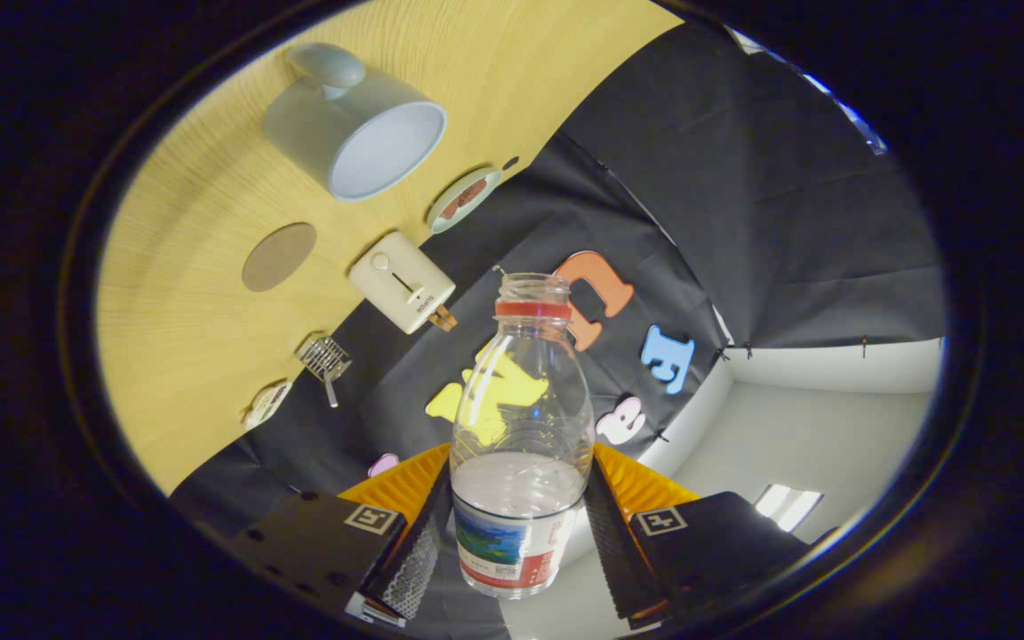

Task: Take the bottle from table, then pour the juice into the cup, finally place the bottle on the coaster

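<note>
Clamping the bottle (519,444) at its labelled lower body, the gripper (516,542) has a finger pressed on each side, and the bottle sits between them, uncapped, with clear liquid filling only the lower part. Beyond the bottle the wooden desk (183,311) appears steeply tilted. On it stands the grey cup (354,124), open mouth turned toward the camera, and nearer lies the round brown coaster (279,256), just beside a cream toaster (402,281). A small plate (464,199) lies past the cup.
</note>
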{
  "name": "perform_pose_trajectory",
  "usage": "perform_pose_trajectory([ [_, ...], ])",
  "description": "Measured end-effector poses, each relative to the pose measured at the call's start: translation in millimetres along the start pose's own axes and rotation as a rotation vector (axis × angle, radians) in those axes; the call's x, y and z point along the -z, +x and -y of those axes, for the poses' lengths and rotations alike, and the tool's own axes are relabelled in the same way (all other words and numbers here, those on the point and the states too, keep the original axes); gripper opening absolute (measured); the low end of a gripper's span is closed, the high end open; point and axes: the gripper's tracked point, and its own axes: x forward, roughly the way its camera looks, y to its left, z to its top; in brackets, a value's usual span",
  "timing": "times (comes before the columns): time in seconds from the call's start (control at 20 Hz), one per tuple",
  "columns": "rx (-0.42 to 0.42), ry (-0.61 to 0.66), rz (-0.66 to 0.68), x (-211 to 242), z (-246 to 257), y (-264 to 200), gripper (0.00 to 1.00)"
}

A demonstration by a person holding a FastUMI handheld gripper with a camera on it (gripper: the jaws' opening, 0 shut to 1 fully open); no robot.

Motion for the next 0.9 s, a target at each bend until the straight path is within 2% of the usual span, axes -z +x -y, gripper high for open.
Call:
perform_pose_trajectory([
  [0.9, 0.012, -0.05, 0.03, -15.0, 8.3, 3.6, 0.82],
])
